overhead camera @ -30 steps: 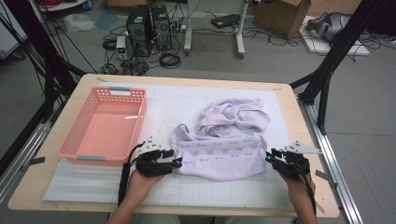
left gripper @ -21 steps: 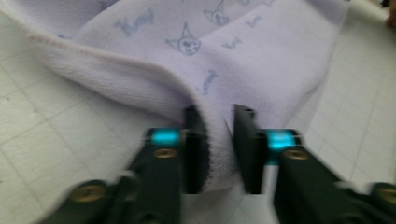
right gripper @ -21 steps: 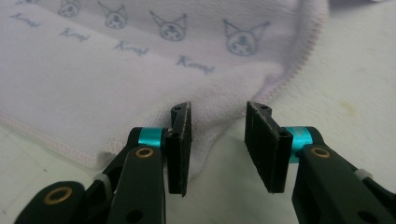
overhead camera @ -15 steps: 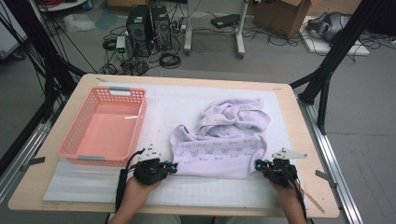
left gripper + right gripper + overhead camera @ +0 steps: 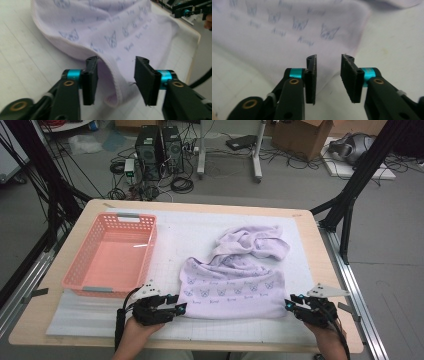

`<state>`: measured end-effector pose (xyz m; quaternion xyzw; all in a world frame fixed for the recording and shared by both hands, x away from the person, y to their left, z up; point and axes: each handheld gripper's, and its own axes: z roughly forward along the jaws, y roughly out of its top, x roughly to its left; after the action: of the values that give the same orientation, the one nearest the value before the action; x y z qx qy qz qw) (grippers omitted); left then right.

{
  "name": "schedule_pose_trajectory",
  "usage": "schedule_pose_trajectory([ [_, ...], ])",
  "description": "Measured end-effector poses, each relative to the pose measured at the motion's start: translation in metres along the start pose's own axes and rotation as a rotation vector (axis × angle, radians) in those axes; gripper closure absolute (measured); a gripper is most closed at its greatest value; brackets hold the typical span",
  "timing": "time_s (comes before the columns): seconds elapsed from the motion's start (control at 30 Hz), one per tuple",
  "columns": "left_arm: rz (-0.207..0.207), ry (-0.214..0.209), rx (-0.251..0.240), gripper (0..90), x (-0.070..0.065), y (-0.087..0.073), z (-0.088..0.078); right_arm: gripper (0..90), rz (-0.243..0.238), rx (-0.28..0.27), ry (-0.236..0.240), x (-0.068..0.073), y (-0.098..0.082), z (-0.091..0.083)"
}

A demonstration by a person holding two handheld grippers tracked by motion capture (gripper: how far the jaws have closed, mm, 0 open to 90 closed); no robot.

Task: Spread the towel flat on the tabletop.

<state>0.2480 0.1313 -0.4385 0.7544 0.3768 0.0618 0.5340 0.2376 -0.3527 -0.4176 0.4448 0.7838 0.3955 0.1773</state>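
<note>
From above, the lilac garment (image 5: pixel 232 287) lies on the white mat (image 5: pixel 175 235) that covers my worktop (image 5: pixel 320 245), its printed lower half spread flat towards me and its upper part bunched in a heap farther back. My left claw (image 5: pixel 179 309) sits at the garment's near left corner and my right claw (image 5: pixel 289 304) at its near right corner, both low over the mat. A pink basket (image 5: pixel 80 270) stands to the left of the cloth, just apart from it.

In the left gripper view my left claw (image 5: pixel 116 80) has just been opening, and its two black jaws stand apart. The garment's (image 5: pixel 110 32) ribbed hem curls down between them; it lies close along the left jaw, and I think it no longer presses there, though the fold hides the contact. The right jaw is clear of the cloth. Far off at the top right corner, my other claw (image 5: pixel 186 11) shows over the worktop's edge.

In the right gripper view my right claw (image 5: pixel 328 78) has also just been opening, its jaws parted. The garment's (image 5: pixel 287 27) corner reaches into the gap from the left, blurred, with bare mat (image 5: pixel 392 42) to the right.
</note>
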Motion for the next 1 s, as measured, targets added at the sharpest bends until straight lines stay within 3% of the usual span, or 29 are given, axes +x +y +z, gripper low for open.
schedule_pose_trajectory([
  [0.07,-0.002,0.015,-0.005,46.2,0.003,0.003,0.002,64.8,0.022,-0.028,-0.028,-0.006,0.000,-0.002],
  [0.13,-0.012,0.032,0.014,45.2,0.007,0.005,0.008,62.8,0.032,-0.005,-0.042,-0.010,-0.003,0.006],
  [0.3,-0.039,0.081,0.123,44.2,0.016,0.004,0.033,48.4,0.057,0.058,-0.033,-0.010,-0.005,0.041],
  [0.37,-0.030,0.101,0.126,49.7,0.015,0.006,0.036,52.0,0.007,0.063,-0.066,-0.003,0.000,0.047],
  [0.43,-0.001,0.138,0.149,74.1,0.014,0.008,0.039,77.2,-0.018,0.068,-0.058,0.000,0.005,0.051],
  [0.47,0.012,0.156,0.152,84.9,0.014,0.009,0.041,82.7,-0.033,0.075,-0.075,0.002,0.008,0.054],
  [0.53,0.025,0.206,0.136,86.1,0.014,0.013,0.043,84.9,-0.078,0.085,-0.148,0.008,0.014,0.059],
  [0.6,0.026,0.249,0.099,86.3,0.016,0.019,0.045,84.4,-0.086,0.082,-0.230,0.010,0.019,0.066],
  [0.7,0.031,0.324,0.039,86.3,0.021,0.027,0.049,79.9,-0.076,0.079,-0.336,0.011,0.026,0.079],
  [0.77,0.027,0.355,0.028,85.7,0.025,0.030,0.053,73.5,-0.069,0.070,-0.371,0.011,0.029,0.085],
  [0.8,0.021,0.360,0.023,83.2,0.026,0.030,0.054,69.9,-0.048,0.056,-0.351,0.010,0.030,0.085],
  [0.87,-0.009,0.326,0.008,67.6,0.028,0.031,0.050,65.6,-0.038,0.010,-0.311,0.009,0.031,0.078],
  [1.0,0.004,0.255,-0.017,53.9,0.020,0.025,0.036,65.1,-0.038,-0.060,-0.243,0.004,0.025,0.052],
])
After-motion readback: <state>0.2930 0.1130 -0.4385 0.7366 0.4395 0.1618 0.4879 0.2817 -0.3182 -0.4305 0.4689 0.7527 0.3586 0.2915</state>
